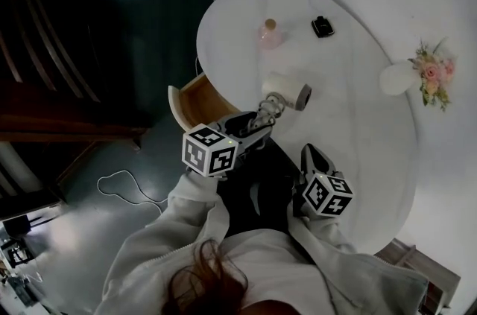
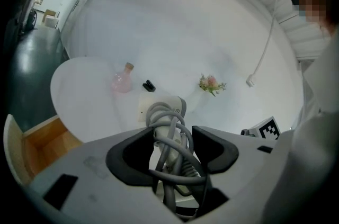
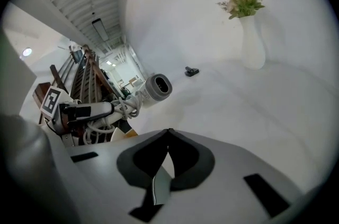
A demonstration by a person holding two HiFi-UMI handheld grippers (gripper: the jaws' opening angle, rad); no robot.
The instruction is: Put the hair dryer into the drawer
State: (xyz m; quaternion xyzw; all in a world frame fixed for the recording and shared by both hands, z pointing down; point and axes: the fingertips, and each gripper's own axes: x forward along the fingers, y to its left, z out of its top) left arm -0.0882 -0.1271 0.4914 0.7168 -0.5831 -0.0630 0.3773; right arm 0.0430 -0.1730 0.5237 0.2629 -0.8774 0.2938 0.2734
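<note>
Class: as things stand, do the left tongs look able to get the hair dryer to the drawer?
Probably yes: the drawer stands open beside the left tongs, which hold the hair dryer, with nothing between.

No readable words, brands or numbers anywhere. The only signs are black-and-white square markers: pattern only, no letters or digits. One set is on the left cube (image 1: 210, 150), behind the jaws of the left gripper (image 2: 172, 151). The other set is on the right cube (image 1: 326, 194), behind the jaws of the right gripper (image 3: 168, 133). Any print on the hair dryer (image 1: 287, 92) between the left jaws is too small to read.
</note>
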